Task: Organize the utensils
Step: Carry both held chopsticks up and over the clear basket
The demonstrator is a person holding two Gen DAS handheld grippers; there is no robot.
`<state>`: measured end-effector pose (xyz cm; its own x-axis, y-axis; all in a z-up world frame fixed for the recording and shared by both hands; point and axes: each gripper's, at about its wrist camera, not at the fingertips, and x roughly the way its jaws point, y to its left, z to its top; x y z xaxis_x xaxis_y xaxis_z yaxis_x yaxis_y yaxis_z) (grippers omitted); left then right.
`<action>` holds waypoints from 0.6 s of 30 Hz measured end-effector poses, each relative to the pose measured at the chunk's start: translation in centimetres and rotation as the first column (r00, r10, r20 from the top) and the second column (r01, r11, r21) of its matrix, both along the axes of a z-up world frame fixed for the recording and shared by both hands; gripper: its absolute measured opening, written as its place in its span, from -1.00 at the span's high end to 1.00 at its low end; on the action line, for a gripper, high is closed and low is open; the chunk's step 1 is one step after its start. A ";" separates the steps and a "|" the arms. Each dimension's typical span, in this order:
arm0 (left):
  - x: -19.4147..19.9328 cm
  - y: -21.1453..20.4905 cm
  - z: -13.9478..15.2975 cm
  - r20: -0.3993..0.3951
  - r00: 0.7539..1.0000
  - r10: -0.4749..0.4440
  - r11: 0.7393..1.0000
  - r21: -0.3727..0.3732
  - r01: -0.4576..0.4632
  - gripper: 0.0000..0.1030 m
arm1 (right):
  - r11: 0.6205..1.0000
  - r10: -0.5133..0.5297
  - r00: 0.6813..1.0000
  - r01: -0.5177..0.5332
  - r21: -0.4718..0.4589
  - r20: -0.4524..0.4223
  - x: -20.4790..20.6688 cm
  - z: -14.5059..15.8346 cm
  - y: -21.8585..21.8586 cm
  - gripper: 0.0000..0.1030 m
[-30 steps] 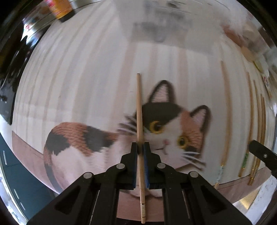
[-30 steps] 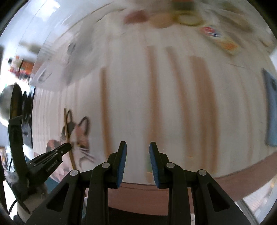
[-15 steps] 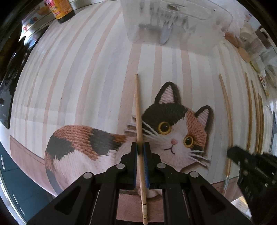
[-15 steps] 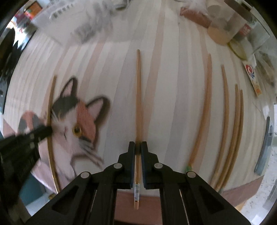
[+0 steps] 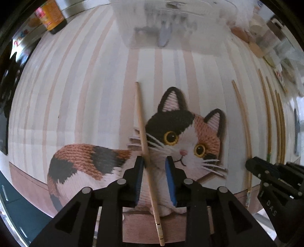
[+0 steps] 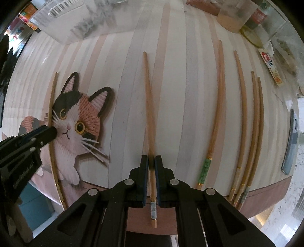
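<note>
My left gripper [image 5: 154,167] is open. A plain wooden chopstick [image 5: 146,148] lies slanted between its fingers on the cat picture of the mat, loose and leaning near the left pad. My right gripper [image 6: 151,163] is shut on a wooden chopstick [image 6: 149,106] with a pale patterned end, held just over the striped mat. The right gripper shows at the right edge of the left wrist view [image 5: 275,182]. The left gripper shows at the left of the right wrist view [image 6: 24,144].
Several more chopsticks [image 6: 245,121] lie in a row on the mat to the right, one with a green end [image 6: 205,169]. A clear plastic bin [image 5: 171,24] holding metal utensils stands at the back. Jars [image 6: 235,15] and a bottle [image 5: 51,17] stand along the far edge.
My left gripper opened and let go of its chopstick, which now lies slanted on the mat. My right gripper stays shut on its chopstick.
</note>
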<state>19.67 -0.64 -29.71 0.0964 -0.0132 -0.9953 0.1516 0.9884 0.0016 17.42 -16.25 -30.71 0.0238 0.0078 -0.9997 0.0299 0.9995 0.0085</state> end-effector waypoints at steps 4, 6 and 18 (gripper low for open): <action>0.0 -0.4 0.1 0.016 1.000 -0.005 1.000 0.016 0.005 0.92 | 1.000 -0.005 1.000 0.005 -0.012 0.007 0.8 0.1 2.0 0.85; -0.2 -0.6 0.3 0.016 1.000 0.001 1.000 0.009 -0.001 0.92 | 1.000 -0.006 1.000 0.006 -0.015 0.013 0.6 0.0 2.3 0.85; -1.3 1.3 6.6 0.172 0.985 0.023 0.998 0.052 -0.032 0.92 | 0.995 -0.081 0.989 0.072 0.072 0.121 -1.4 3.2 1.6 0.87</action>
